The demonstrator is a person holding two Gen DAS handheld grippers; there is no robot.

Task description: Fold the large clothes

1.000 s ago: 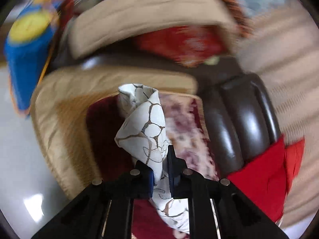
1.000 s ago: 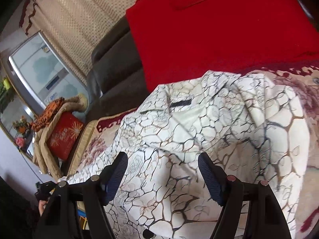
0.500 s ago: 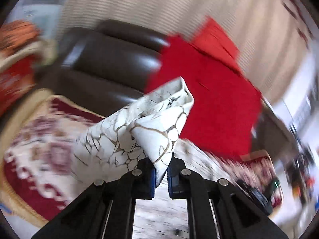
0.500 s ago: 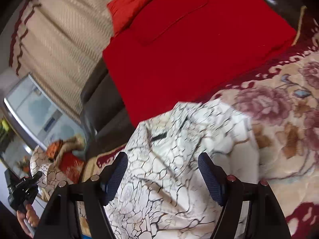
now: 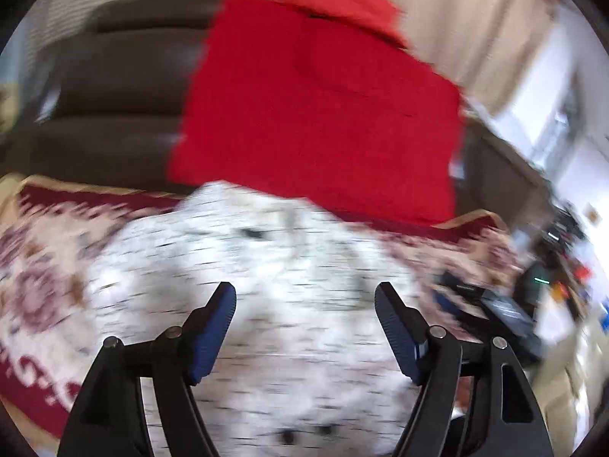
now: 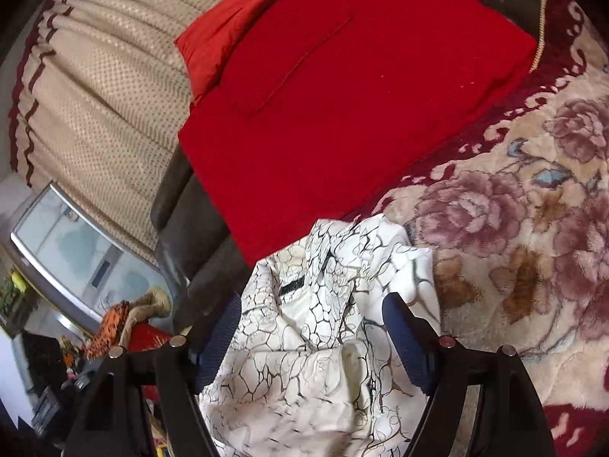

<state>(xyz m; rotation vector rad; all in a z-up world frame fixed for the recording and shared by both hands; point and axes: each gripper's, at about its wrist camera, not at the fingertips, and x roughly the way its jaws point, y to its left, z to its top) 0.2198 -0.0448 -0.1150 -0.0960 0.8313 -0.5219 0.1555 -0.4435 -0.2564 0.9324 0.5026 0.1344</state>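
Both grippers, left gripper and right gripper, stand apart, gripping nothing. Crackle-print white garment lies bunched directly ahead on floral blanket. Folding appears incomplete; flattening and squaring remain.

- A big red blanket hangs over the back of a dark brown leather sofa.
- A smaller red pillow sits up behind the red blanket.
- A fluffy cream blanket with pink flowers and a dark red edge covers the sofa seat.
- Cream curtains with little dots and dark red trim hang behind the sofa.
- A window with a shiny frame lets in pale light, low on the left of the right view.
- The left view is blurry, with bright light and jumbled things at its right edge.
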